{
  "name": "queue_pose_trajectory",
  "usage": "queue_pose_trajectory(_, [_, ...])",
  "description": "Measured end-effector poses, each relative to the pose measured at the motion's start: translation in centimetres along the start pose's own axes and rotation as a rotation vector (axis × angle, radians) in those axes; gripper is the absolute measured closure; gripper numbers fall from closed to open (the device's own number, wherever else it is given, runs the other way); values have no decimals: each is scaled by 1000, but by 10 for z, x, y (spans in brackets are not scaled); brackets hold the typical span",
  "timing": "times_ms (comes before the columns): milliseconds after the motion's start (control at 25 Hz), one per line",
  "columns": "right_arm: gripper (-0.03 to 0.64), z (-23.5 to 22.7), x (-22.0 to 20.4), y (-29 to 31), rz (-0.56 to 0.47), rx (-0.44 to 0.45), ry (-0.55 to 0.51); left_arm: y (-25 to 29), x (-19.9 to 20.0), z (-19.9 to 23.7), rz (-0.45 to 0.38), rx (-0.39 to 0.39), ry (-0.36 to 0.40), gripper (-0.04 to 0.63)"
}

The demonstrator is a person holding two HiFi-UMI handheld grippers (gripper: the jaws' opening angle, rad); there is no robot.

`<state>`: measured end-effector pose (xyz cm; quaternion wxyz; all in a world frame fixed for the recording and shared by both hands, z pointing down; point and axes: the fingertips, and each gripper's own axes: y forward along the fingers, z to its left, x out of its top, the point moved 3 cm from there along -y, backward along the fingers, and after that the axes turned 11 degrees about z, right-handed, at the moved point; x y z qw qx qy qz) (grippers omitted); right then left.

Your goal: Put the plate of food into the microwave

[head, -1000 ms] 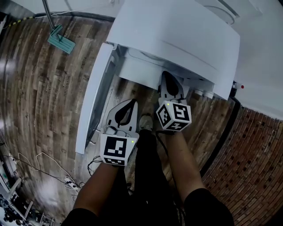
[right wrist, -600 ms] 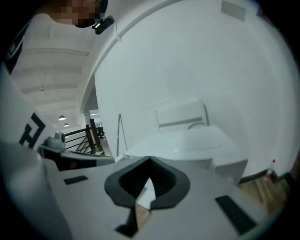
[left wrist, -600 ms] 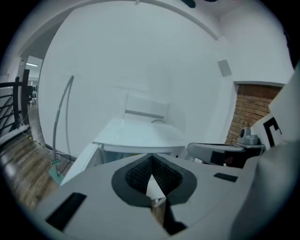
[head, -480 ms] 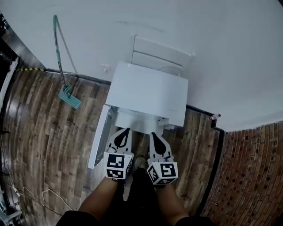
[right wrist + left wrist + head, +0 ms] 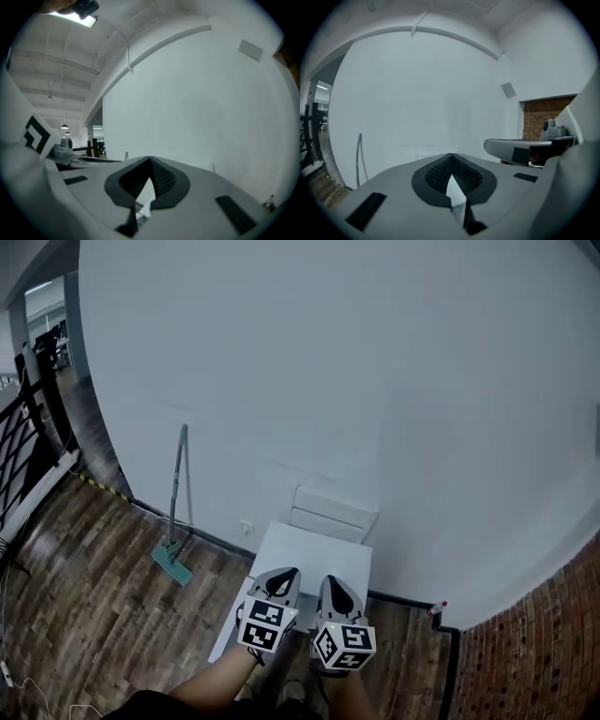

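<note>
White wall and dark wood-plank floor fill the head view. Green flat mop (image 5: 173, 554) leans at left. Left tongs (image 5: 284, 576) closed, nothing between them. White box-shaped microwave (image 5: 319, 549) sits just beyond; plate of food visible in no view, position undetermined. Right tongs (image 5: 334, 583) closed, empty. Risk: sight line is off the oven, so a blind move could strike its casing.

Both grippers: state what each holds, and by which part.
Nothing. The grey left gripper and grey right gripper are both shut with nothing between their jaws.
</note>
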<state>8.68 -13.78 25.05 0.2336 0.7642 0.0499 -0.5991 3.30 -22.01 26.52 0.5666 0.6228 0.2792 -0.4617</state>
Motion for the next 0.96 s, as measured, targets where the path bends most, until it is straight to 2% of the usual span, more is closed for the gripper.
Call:
queue_pose_trajectory(120, [604, 14, 32, -1, -4, 82, 9, -19, 32, -2, -7, 0, 56, 597])
queue_pose_trajectory(200, [604, 26, 53, -2, -24, 114, -9, -33, 52, 2, -42, 14, 76, 597])
queue_pose_trajectory(280, [604, 36, 69, -2, -45, 115, -33, -44, 67, 9, -84, 27, 61, 597])
queue_pose_trajectory(480, [604, 42, 90, -7, -79, 107, -57, -52, 97, 3, -146, -2, 38, 597])
queue_pose_trajectory(640, [604, 32, 89, -13, -86, 109, -52, -47, 98, -13, -159, -32, 36, 597])
queue_pose_trajectory(960, [604, 14, 80, -10, -84, 101, -15, -29, 85, -17, -139, -49, 27, 597])
